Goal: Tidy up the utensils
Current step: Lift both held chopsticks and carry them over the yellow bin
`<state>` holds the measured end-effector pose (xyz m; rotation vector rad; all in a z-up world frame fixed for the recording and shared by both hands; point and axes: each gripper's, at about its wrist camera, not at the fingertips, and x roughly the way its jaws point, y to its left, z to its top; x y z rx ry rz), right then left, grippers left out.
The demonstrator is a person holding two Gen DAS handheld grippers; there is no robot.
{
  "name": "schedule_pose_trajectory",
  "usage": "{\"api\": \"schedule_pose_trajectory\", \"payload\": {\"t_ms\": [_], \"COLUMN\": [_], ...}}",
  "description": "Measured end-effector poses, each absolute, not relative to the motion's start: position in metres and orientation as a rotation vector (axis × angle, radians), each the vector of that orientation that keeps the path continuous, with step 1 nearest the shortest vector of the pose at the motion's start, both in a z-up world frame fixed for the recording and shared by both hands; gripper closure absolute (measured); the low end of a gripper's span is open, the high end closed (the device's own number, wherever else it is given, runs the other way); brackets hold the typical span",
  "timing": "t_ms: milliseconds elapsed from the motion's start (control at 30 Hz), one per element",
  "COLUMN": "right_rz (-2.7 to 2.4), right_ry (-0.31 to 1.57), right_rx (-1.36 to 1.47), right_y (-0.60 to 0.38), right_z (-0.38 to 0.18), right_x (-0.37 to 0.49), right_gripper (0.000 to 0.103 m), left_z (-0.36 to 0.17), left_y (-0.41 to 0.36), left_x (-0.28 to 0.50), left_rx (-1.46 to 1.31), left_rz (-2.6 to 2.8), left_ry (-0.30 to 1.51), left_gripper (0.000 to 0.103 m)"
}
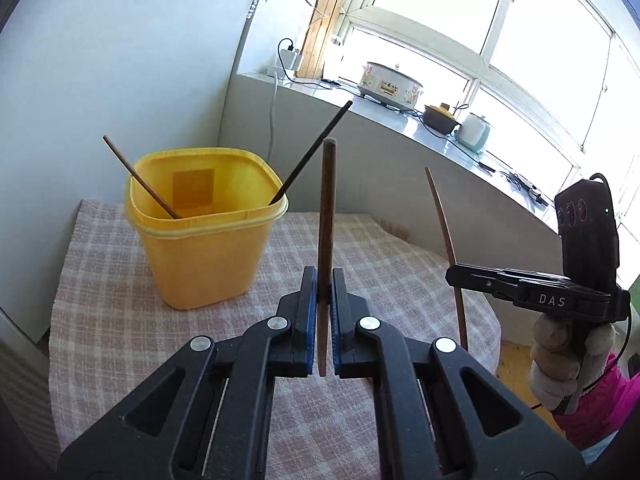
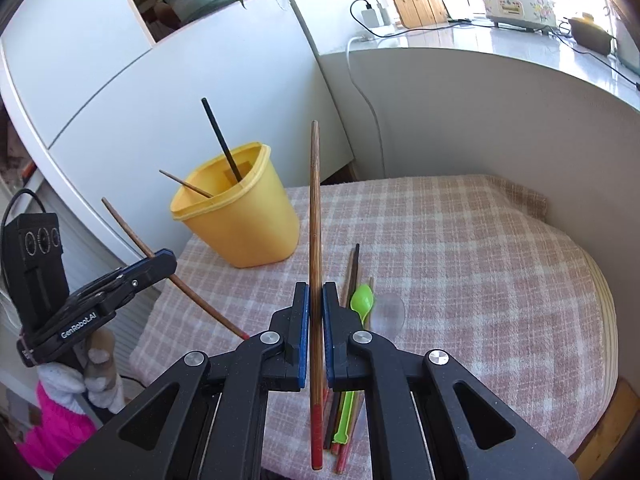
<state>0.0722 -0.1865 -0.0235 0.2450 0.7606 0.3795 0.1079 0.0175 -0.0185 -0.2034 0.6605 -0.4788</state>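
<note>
My left gripper [image 1: 325, 292] is shut on a brown chopstick [image 1: 328, 208] that stands upright above the checked cloth. To its left is a yellow tub [image 1: 204, 248] holding a brown chopstick [image 1: 140, 178] and a black chopstick [image 1: 312, 152]. My right gripper [image 2: 316, 300] is shut on a brown, red-ended chopstick [image 2: 315, 220], also upright. Under it lie several chopsticks, a green spoon [image 2: 362, 300] and a clear spoon [image 2: 386, 312]. Each gripper shows in the other's view: the right gripper [image 1: 450, 274] with its stick [image 1: 440, 212], the left gripper [image 2: 170, 258] with its stick [image 2: 208, 300].
The pink checked cloth [image 2: 460, 240] covers a small round table. A white cabinet [image 2: 140, 92] stands behind the tub. A grey counter [image 1: 400, 120] under the window carries a cooker, pots and cables. Gloved hands and a pink sleeve [image 2: 52, 432] hold the grippers.
</note>
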Motion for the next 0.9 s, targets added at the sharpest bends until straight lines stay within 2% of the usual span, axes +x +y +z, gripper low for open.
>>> {"api": "schedule_pose_trajectory", "payload": {"t_ms": [633, 900], "right_rz": [0.466, 0.465], "right_ry": [0.572, 0.52], "right_rx": [0.176, 0.166], "right_y": [-0.125, -0.098], "right_z": [0.031, 0.044], "right_x": [0.106, 0.127], "right_gripper": [0.098, 0.098], "left_z": [0.059, 0.076], "left_y": [0.084, 0.093], "left_x": [0.121, 0.135], "left_rx": [-0.226, -0.207], "left_rz": [-0.361, -0.323], "left_ry": [0.434, 0.386], "left_gripper": [0.099, 0.099]}}
